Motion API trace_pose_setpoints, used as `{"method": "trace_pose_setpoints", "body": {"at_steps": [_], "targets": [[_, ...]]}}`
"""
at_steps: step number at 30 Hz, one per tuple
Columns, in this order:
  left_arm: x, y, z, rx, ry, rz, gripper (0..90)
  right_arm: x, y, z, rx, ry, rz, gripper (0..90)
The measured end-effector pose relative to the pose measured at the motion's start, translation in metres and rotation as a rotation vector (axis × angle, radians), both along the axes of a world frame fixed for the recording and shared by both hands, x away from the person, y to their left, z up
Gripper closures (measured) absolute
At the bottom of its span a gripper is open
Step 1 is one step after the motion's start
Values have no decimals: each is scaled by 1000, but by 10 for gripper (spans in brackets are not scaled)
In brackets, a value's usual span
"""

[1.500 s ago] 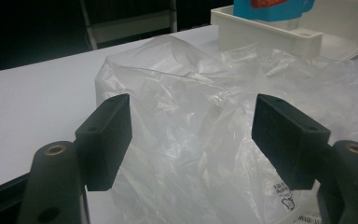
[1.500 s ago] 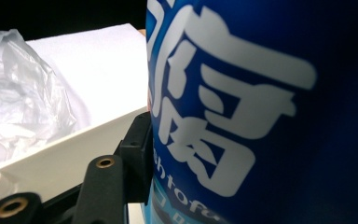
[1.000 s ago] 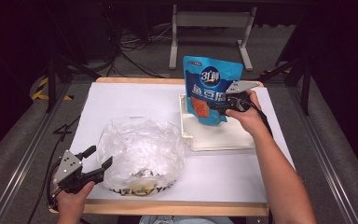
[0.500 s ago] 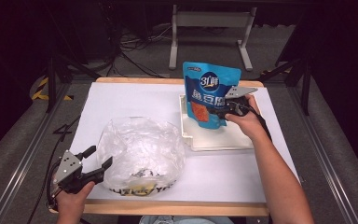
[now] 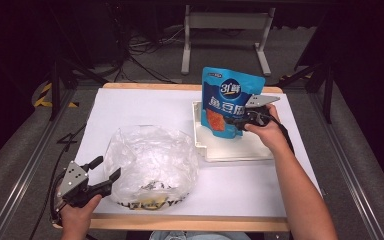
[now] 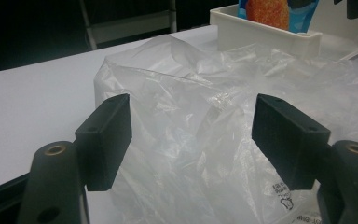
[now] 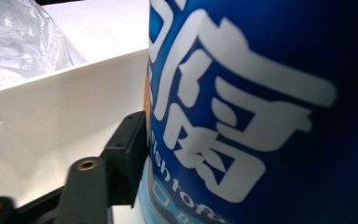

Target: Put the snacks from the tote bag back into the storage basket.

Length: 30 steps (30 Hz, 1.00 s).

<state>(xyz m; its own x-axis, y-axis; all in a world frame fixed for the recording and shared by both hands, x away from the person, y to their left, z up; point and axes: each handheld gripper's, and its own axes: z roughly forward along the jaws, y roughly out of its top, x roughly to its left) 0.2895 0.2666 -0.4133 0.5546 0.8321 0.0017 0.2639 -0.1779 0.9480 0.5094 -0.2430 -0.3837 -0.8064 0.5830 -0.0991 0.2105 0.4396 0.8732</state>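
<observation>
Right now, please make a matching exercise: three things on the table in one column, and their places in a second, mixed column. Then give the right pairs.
Things:
1. blue snack pouch
2. clear plastic bag
3. white tray

Places:
A. near the front edge, before the open left gripper
B. on the table's right half, under the pouch
C. upright in the tray, at the right gripper

Pairs: 1-C, 2-A, 3-B

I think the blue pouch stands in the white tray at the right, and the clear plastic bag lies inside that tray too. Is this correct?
Not entirely. The blue pouch does stand in the white tray, but the clear plastic bag lies on the white table cover, left of the tray, as the high view shows.
</observation>
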Motion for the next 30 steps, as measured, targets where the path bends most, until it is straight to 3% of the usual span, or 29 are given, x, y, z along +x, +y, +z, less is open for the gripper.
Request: {"method": "trace_pose_setpoints", "body": {"at_steps": [3, 10, 16, 30], "targets": [[0, -1, -1, 0, 4, 2, 295, -1, -2, -2, 14, 16, -17, 241], [0, -1, 0, 4, 5, 1, 295, -3, 1, -1, 17, 34, -38, 166], [1, -1, -1, 5, 6, 0, 295, -5, 1, -1, 27, 48, -55, 146], [3, -3, -2, 9, 18, -12, 295, -19, -7, 17, 23, 20, -99, 127]]}}
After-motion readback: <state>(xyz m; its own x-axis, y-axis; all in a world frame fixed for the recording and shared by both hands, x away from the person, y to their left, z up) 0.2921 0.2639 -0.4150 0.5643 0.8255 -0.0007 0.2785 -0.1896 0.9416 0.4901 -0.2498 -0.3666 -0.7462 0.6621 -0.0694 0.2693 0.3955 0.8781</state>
